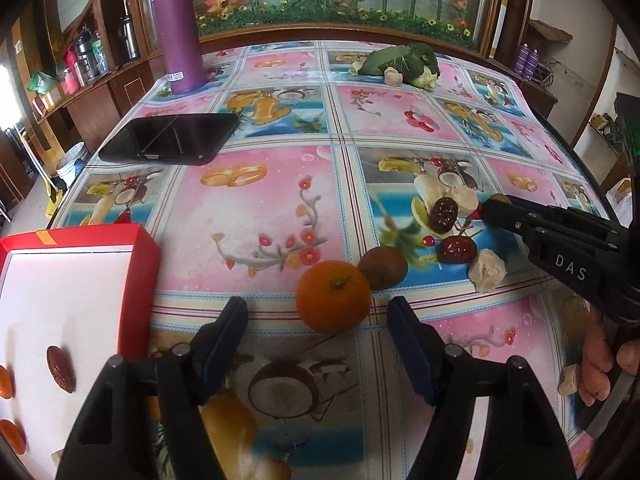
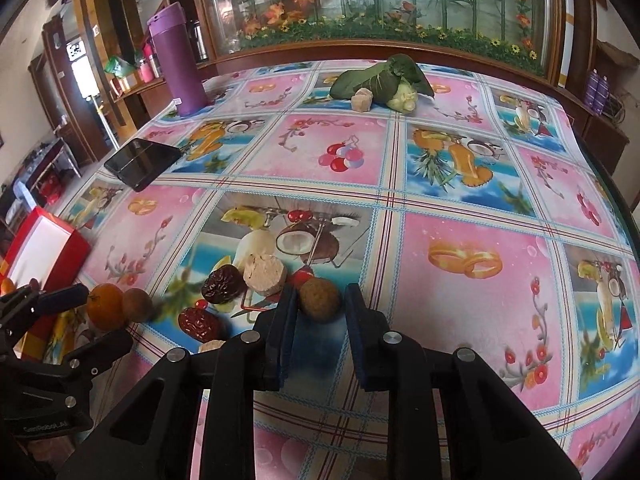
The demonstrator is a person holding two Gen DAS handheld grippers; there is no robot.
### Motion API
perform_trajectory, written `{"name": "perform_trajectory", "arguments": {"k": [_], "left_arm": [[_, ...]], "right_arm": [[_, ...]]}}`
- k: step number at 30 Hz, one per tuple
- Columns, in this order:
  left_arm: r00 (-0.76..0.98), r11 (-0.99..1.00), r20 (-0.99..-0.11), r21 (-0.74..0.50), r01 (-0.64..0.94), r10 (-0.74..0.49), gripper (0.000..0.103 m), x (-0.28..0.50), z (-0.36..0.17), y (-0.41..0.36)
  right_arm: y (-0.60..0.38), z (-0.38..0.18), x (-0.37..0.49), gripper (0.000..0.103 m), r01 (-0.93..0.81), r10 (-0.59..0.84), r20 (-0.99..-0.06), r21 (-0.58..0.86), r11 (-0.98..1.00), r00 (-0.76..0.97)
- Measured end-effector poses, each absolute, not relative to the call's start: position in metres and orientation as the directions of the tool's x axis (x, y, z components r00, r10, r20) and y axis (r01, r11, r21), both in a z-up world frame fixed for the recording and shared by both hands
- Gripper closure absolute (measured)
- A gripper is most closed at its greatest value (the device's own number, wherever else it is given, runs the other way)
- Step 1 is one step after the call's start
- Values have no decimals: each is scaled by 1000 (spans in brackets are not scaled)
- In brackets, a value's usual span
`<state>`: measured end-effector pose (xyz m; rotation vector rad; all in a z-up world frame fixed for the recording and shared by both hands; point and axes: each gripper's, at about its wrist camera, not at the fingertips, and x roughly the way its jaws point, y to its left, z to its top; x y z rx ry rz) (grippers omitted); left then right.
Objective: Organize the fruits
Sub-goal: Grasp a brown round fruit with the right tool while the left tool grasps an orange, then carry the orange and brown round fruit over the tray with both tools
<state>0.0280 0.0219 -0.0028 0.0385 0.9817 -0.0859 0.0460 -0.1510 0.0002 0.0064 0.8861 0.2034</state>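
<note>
An orange (image 1: 333, 295) lies on the tablecloth just ahead of my open, empty left gripper (image 1: 318, 312), with a brown round fruit (image 1: 383, 267) touching it behind. Two red dates (image 1: 443, 214) (image 1: 457, 249) and pale chunks (image 1: 487, 270) lie to the right. The red box (image 1: 72, 312) at left holds a date (image 1: 61, 369) and orange pieces. In the right wrist view my right gripper (image 2: 321, 300) is open around another brown round fruit (image 2: 320, 299), with gaps showing on both sides. The orange (image 2: 105, 306) sits between my left gripper's fingers (image 2: 68, 295) there.
A purple tumbler (image 1: 179, 32) stands at the far left, a black tablet (image 1: 172, 138) lies flat near it. Leafy greens with a pale chunk (image 1: 402, 65) lie at the far side. The table edge curves on the right (image 2: 624, 216).
</note>
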Motion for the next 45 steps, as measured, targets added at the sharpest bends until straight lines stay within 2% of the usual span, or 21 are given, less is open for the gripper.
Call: {"name": "perform_trajectory", "arguments": {"k": [2,6,9,22,37,45], "left_arm": [[559,996,-828,2,91,-50,35,29,-3,20],[567,995,-821,-13,97,-66,57,30,-1,21],[566,994,-820,-27,109,-84,65,31,0,19],[613,995,-786,-31,99,-86,65,2,21,26],[683,997,-726,-49,67,-82,65,-52,51,70],[695,997,-717,-71,9,-57,65,-69,47,115]], "right_arm": [[-151,0,46,81,-174,179,-769,90,981,614],[-151,1,46,81,-174,181,-768,91,980,614],[-151,1,46,81,-174,183,-768,95,980,614],[-162,15,35,81,-132,181,-709,124,983,682],[-162,27,14,81,-14,81,-658,107,994,748],[-134,34,-14,81,-44,144,-629,172,984,764]]}}
